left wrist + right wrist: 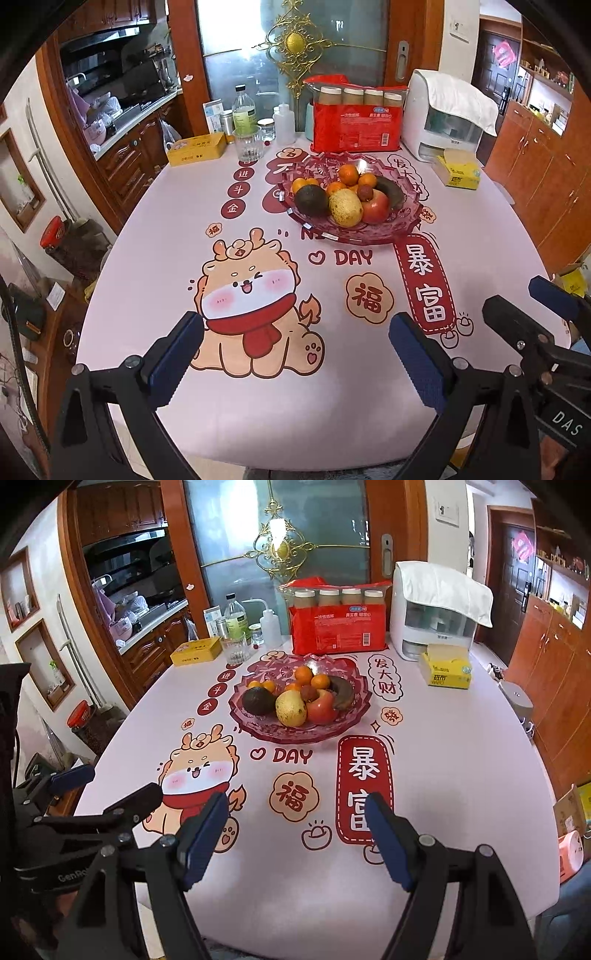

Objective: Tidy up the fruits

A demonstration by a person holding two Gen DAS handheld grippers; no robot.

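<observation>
fruits (347,199) heaped in glass bowl (369,236) at far middle of table (258,406); left gripper (295,354) and right gripper (299,834) both spread, empty, well short of bowl. risk: round pear (291,709) or apple (322,709) rolling off heap if nudged.

A pink cloth with a cartoon dragon (255,306) covers the tabletop (147,229). Along its far edge stand a yellow tin (195,148), a clear glass (248,146), a tall bottle (243,110), a red pack of bottles (356,118), a white appliance (439,118) under a towel, and a yellow tissue box (458,168).
</observation>
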